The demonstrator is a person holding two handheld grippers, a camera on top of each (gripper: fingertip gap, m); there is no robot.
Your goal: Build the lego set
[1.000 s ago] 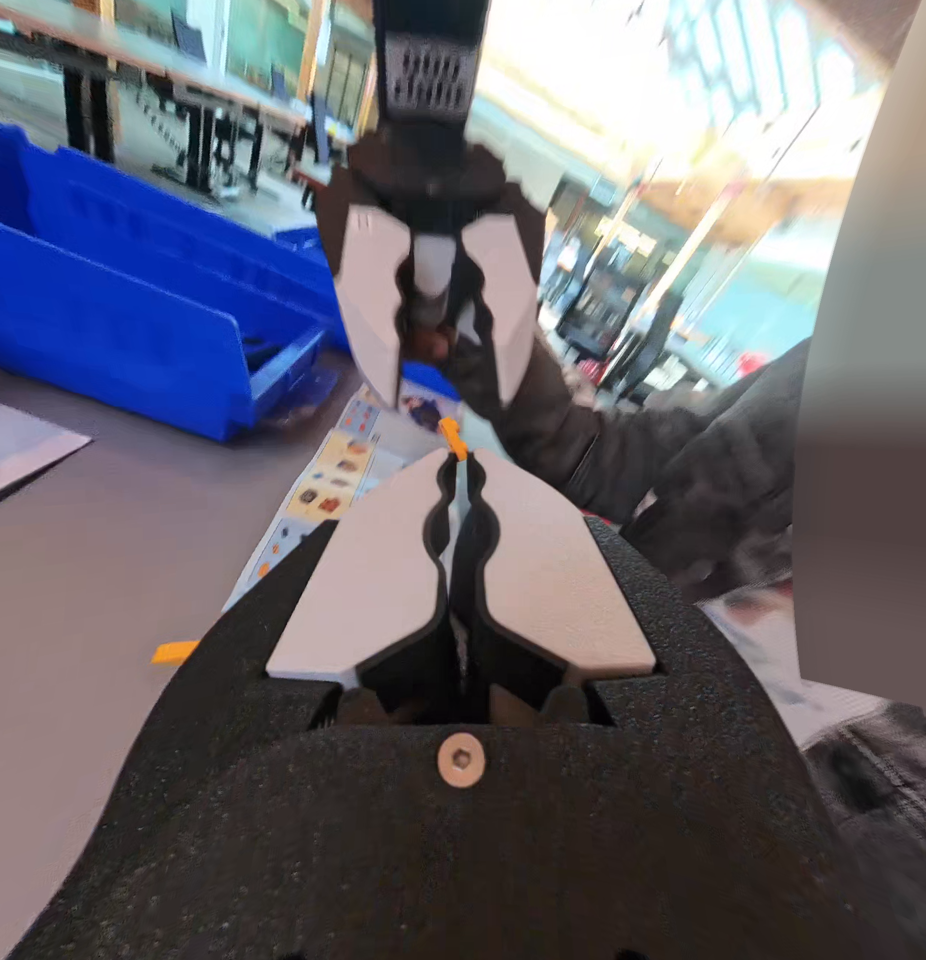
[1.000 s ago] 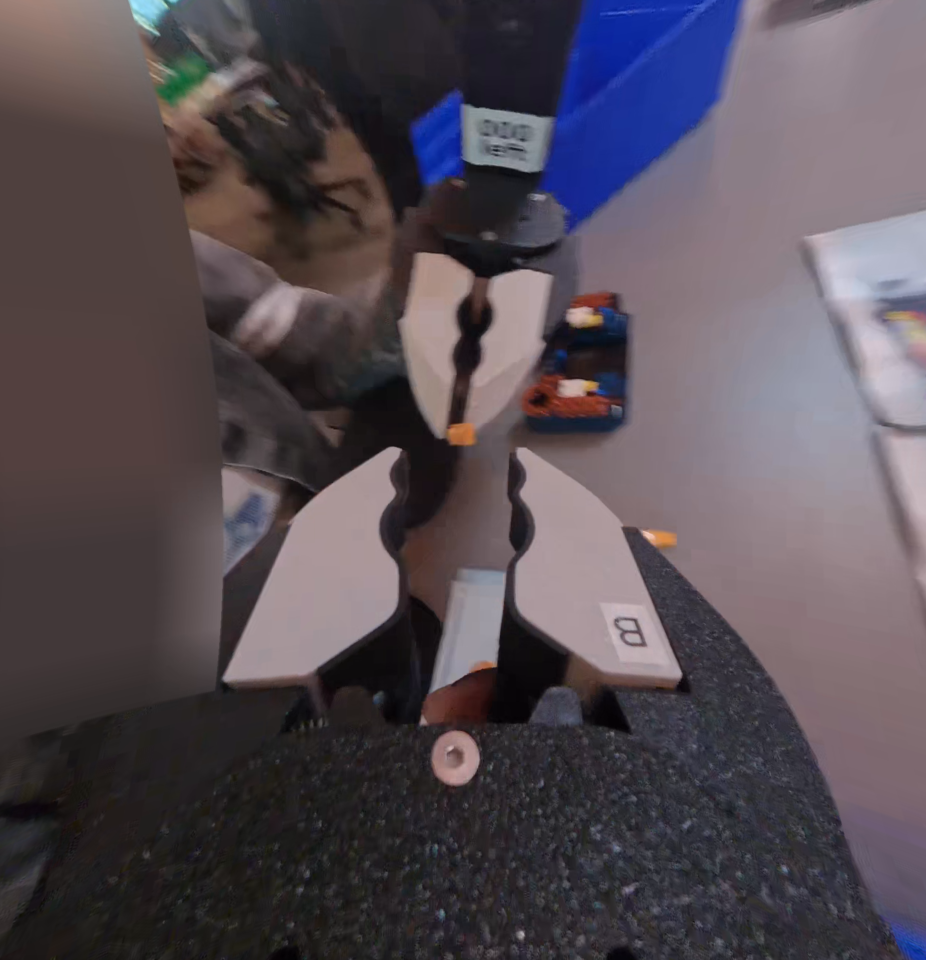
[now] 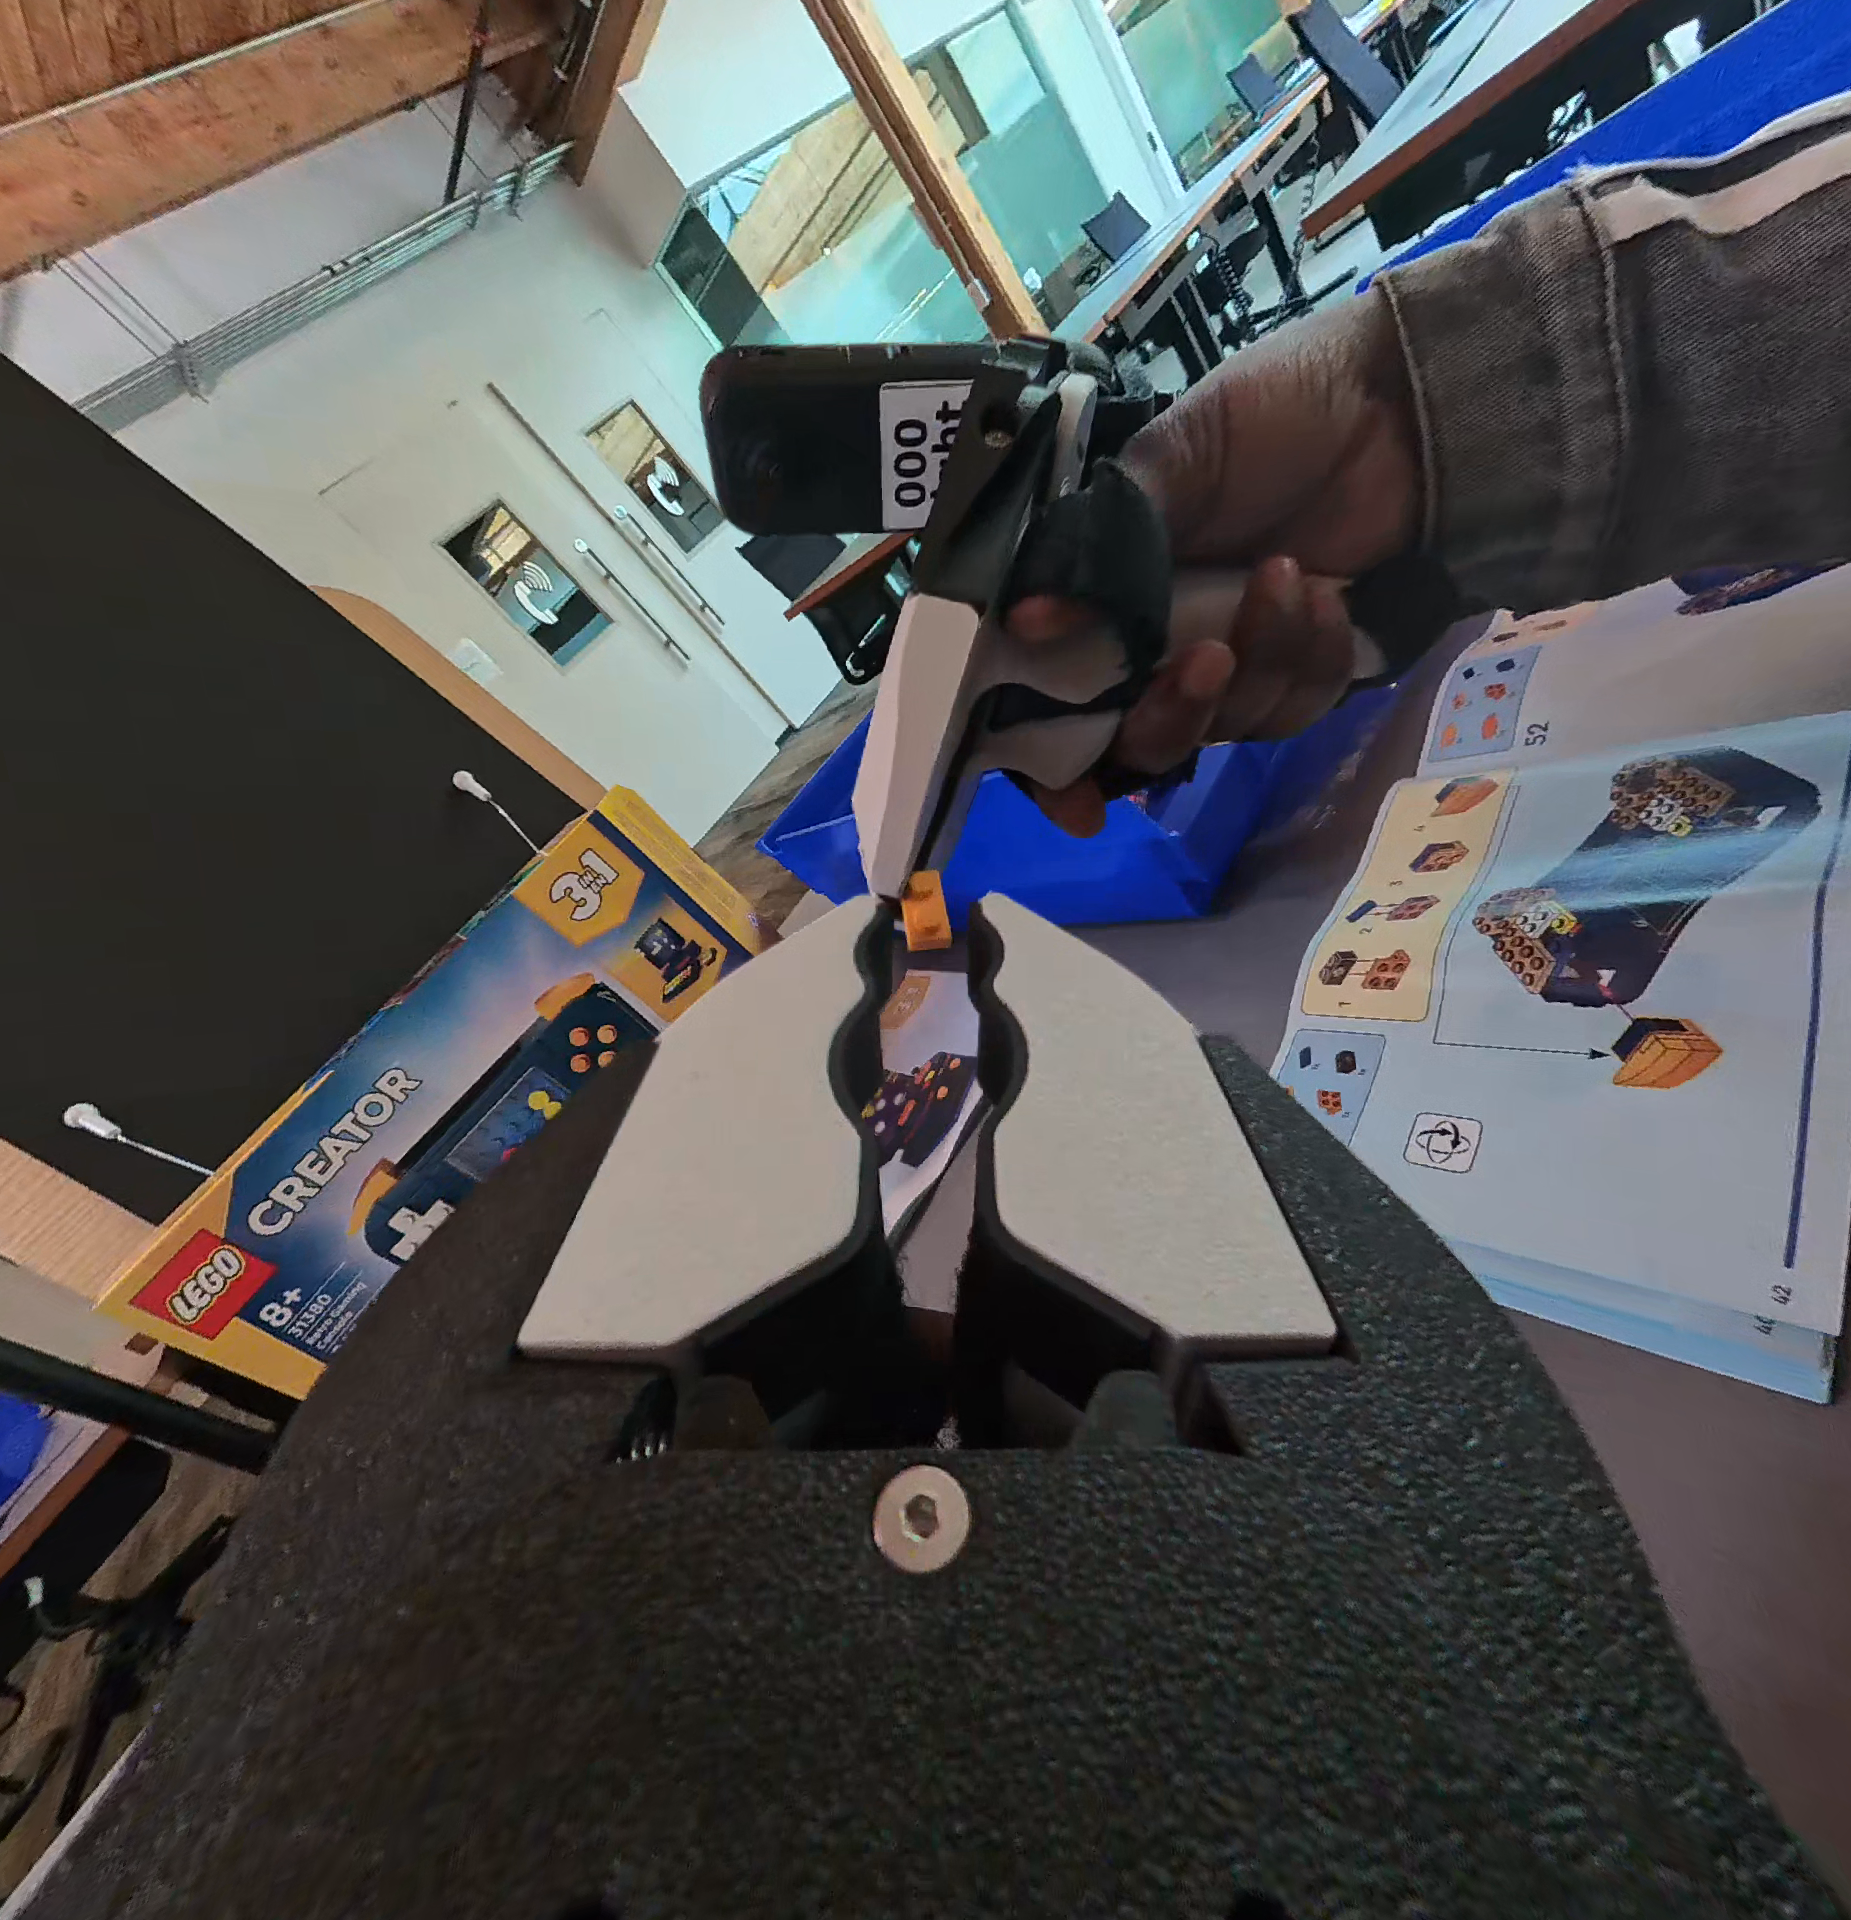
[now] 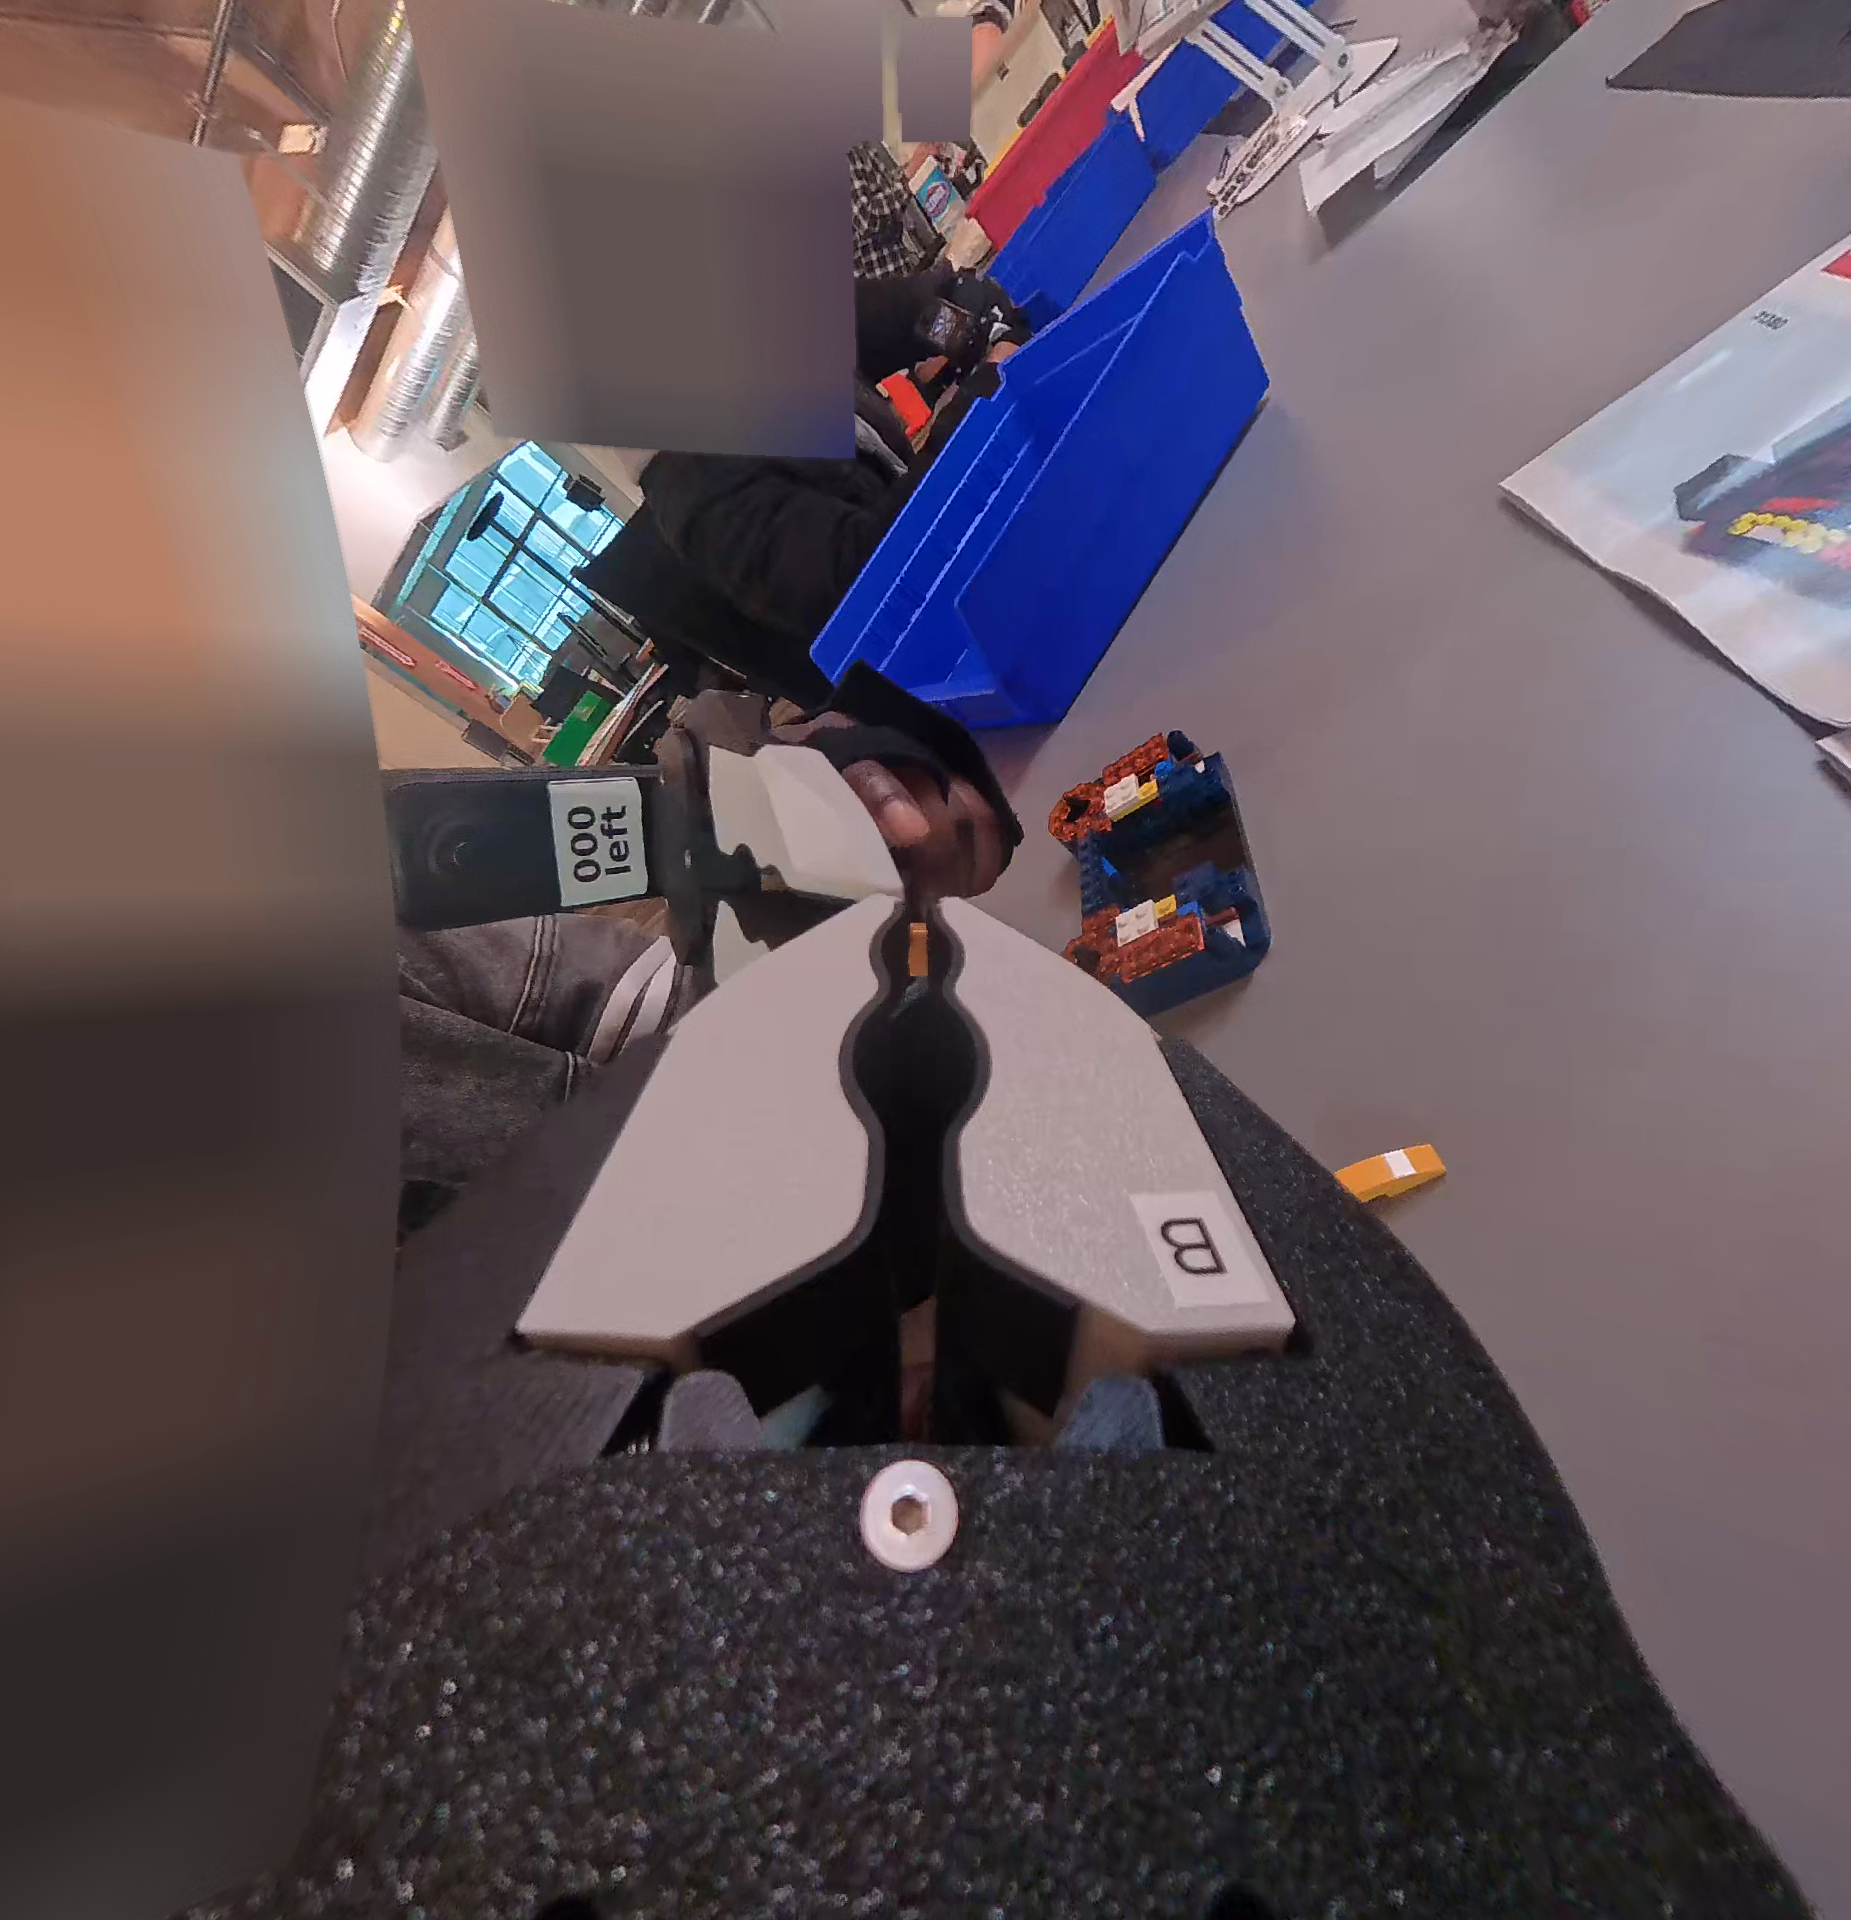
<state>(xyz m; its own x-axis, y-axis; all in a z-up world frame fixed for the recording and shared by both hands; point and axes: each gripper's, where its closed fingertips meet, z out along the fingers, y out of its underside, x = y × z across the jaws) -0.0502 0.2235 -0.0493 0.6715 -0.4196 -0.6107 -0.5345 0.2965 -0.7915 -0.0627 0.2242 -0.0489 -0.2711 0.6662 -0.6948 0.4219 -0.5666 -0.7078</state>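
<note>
The small orange plate (image 3: 923,914) had changed hands. 1 second earlier the left gripper (image 3: 929,909) pinched it. At this moment the right gripper (image 4: 916,925) clenched it above the grey table (image 4: 1523,935) - the left's 2 fingers stood released on either side, not pressing.

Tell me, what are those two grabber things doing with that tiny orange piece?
A person holds a gripper in each hand above a grey table. The right gripper pinches a small orange plate at its fingertips. The left gripper has its fingers slightly apart around the plate's free end, not clearly pressing on it. On the table sit a half-built blue and orange brick model, a blue bin, an open instruction booklet and another orange piece.
</note>
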